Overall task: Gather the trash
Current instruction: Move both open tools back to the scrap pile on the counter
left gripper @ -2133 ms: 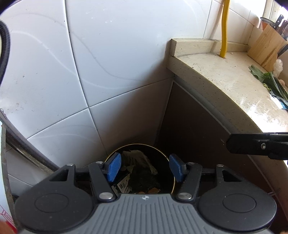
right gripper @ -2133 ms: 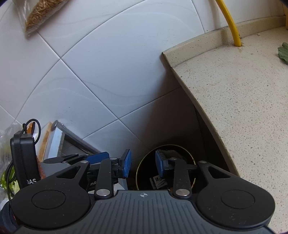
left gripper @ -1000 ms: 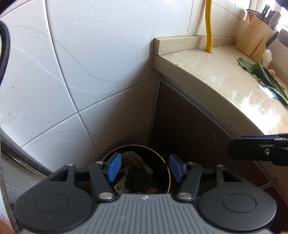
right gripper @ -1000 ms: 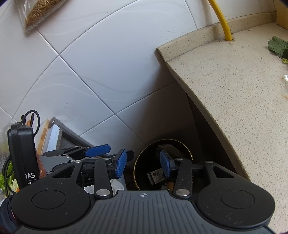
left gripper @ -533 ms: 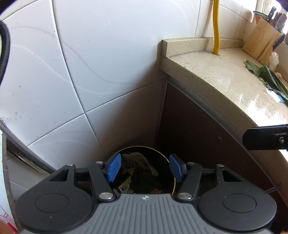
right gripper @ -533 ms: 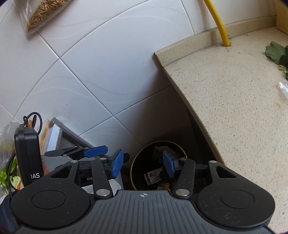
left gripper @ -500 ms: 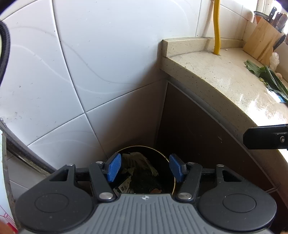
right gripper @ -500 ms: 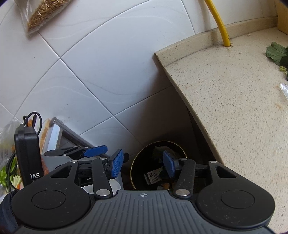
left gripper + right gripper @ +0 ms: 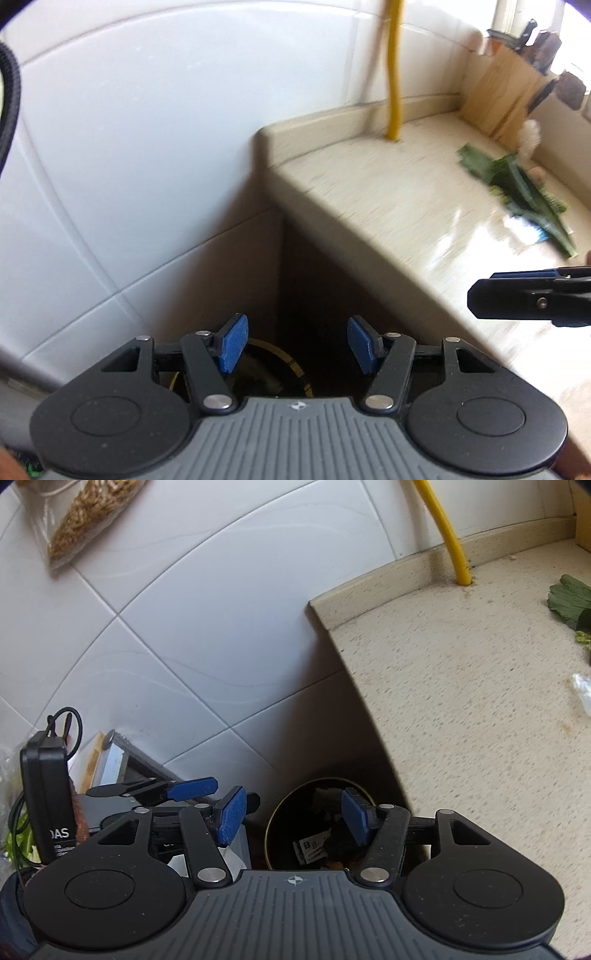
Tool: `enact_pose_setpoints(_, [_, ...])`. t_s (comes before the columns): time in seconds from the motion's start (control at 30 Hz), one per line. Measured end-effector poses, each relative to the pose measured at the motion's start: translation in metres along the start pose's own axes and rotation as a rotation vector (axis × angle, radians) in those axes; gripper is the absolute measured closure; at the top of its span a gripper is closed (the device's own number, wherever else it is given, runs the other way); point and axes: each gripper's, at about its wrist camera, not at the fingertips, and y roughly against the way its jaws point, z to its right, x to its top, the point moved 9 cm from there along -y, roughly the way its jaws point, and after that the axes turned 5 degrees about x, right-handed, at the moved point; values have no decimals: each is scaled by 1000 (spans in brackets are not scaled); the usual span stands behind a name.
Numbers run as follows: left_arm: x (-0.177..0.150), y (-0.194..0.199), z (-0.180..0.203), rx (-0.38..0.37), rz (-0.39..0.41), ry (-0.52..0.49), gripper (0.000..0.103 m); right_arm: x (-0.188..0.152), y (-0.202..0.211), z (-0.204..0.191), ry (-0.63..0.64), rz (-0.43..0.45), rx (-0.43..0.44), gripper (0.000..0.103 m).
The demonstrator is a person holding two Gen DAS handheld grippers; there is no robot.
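A round black trash bin [image 9: 295, 819] with a gold rim stands on the floor in the corner between the tiled wall and the counter; it holds paper and green scraps. In the left wrist view only its rim [image 9: 280, 354] shows. My left gripper [image 9: 293, 343] is open and empty above the bin. My right gripper [image 9: 291, 821] is open and empty, also above the bin. Green vegetable leaves [image 9: 517, 192] lie on the beige counter [image 9: 388, 206]; they also show in the right wrist view [image 9: 569, 602]. A clear wrapper scrap [image 9: 581, 690] lies on the counter.
A yellow pipe [image 9: 393, 70] rises from the counter's back edge. A wooden knife block [image 9: 506, 96] stands at the far right. A bag of grain [image 9: 88, 520] hangs on the white tiled wall [image 9: 203, 627]. A dark cabinet side [image 9: 325, 295] drops below the counter.
The left gripper has tilted up and swung toward the counter, so the bin has dropped low in its view. The right gripper has opened wider and shifted slightly right.
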Motion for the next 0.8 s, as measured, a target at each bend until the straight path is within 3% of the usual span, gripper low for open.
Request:
enact_pose_setpoints(0.27, [53, 7, 74, -139, 82, -96, 46, 23, 42, 34, -11, 86, -73, 34])
enact_pose_setpoints(0.43, [83, 6, 135, -251, 112, -162, 41, 37, 92, 74, -25, 177, -182, 32])
enact_pose_setpoints(0.6, [109, -3, 198, -330, 142, -279, 39, 45, 148, 130, -64, 263, -312, 24])
enact_pose_setpoints(0.8, [126, -13, 254, -354, 151, -408, 39, 40, 191, 190, -130, 302, -403, 22])
